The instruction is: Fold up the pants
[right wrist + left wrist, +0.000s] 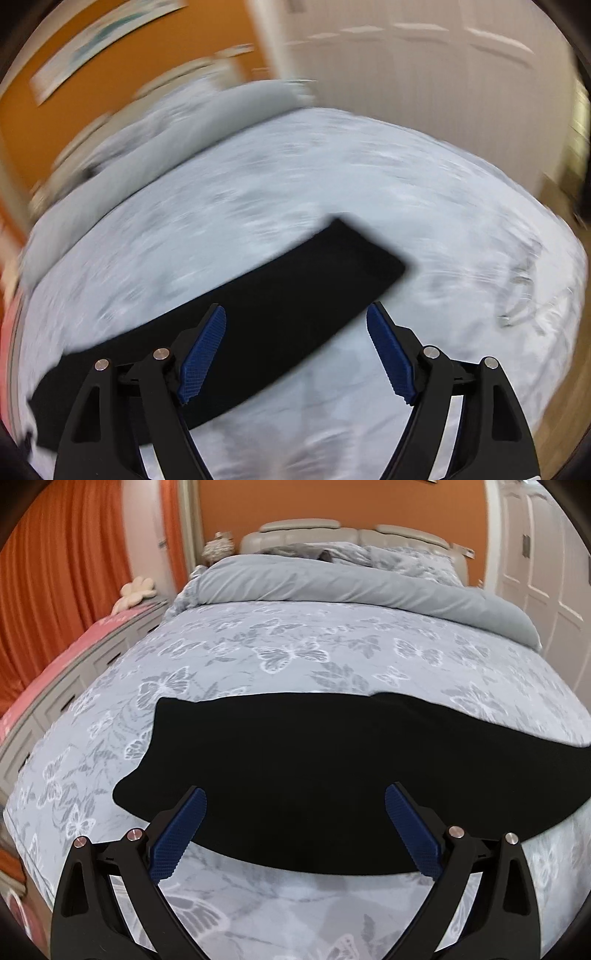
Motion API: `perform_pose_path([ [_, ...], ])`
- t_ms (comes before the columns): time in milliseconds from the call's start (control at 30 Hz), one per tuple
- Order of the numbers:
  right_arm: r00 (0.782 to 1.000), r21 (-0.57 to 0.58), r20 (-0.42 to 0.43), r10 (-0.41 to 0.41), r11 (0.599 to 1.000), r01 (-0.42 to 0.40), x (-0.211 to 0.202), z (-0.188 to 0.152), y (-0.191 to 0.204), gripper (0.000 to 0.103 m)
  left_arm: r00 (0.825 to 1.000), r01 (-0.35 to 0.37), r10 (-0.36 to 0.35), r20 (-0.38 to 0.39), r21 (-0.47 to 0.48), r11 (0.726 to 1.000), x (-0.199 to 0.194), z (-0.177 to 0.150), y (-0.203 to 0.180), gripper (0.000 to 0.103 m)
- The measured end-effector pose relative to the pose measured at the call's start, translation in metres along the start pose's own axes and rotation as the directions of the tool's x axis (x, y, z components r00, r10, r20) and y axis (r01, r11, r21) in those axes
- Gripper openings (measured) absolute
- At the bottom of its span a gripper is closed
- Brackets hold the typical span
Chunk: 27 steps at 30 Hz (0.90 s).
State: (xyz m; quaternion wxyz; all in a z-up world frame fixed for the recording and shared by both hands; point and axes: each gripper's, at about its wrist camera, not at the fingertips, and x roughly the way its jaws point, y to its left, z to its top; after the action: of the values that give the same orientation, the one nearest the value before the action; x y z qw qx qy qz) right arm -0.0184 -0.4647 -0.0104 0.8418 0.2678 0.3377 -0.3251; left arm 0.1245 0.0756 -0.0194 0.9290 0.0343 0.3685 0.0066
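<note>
Black pants (314,768) lie flat across the butterfly-print bed cover (280,646), stretching from left to right. My left gripper (295,797) hovers just above their near edge, open, its blue pads (184,827) wide apart with nothing between them. In the blurred right wrist view the pants (266,306) run as a long band from lower left to a squared end at upper right. My right gripper (295,317) is open over that band with nothing clamped, and its blue pads (391,354) stand wide apart.
A folded-back grey duvet (332,579) and pillows lie at the head of the bed below a beige headboard (351,535). Grey drawers (74,679) with a pink top stand along the left side. White doors (539,565) are at the right.
</note>
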Motion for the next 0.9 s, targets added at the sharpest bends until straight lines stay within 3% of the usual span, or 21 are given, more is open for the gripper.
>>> perform_pose_path([
  [67,0.997,0.037,-0.010,-0.073,0.997,0.073,0.018,0.008,-0.038,0.077,1.000,-0.003,0.003,0.003,0.033,0.999,0.000,-0.003,-0.012,0.098],
  [233,0.994,0.071,-0.045,-0.104,0.992,0.107,0.057,0.010,-0.077,0.077,1.000,0.021,-0.020,-0.004,0.076,0.997,0.004,-0.006,-0.037,0.098],
  [400,0.993,0.072,-0.091,-0.080,0.994,0.087,0.088,0.010,-0.081,0.075,0.999,0.046,-0.044,-0.019,0.095,0.994,0.012,-0.005,-0.057,0.098],
  [467,0.995,0.048,-0.065,-0.070,0.996,0.073,0.087,0.011,-0.075,0.067,0.999,0.046,-0.043,-0.023,0.108,0.993,0.016,-0.005,-0.062,0.098],
  [567,0.997,0.037,-0.062,-0.046,0.998,0.049,0.091,0.015,-0.070,0.065,0.999,0.047,-0.044,-0.031,0.116,0.992,0.019,-0.006,-0.065,0.098],
  [667,0.994,0.089,-0.108,0.016,0.996,-0.007,0.107,0.017,-0.074,0.041,0.999,0.045,-0.042,-0.034,0.119,0.992,0.022,-0.006,-0.068,0.098],
  [700,0.992,0.095,-0.120,0.029,0.995,-0.017,0.112,0.016,-0.075,0.026,0.999,0.044,-0.040,-0.035,0.121,0.992,0.022,-0.007,-0.068,0.098],
  [767,0.990,0.085,-0.140,0.030,0.996,-0.018,0.120,0.016,-0.072,0.018,0.999,0.043,-0.039,-0.037,0.123,0.991,0.023,-0.008,-0.069,0.098],
  [800,0.990,0.083,-0.138,0.039,0.996,-0.028,0.118,0.017,-0.069,0.008,0.999,0.041,-0.037,-0.038,0.125,0.991,0.023,-0.008,-0.069,0.098],
  [900,0.995,0.098,-0.071,0.069,0.993,-0.062,0.097,0.030,-0.066,0.005,0.999,0.039,-0.035,-0.032,0.123,0.992,0.022,-0.008,-0.068,0.098],
])
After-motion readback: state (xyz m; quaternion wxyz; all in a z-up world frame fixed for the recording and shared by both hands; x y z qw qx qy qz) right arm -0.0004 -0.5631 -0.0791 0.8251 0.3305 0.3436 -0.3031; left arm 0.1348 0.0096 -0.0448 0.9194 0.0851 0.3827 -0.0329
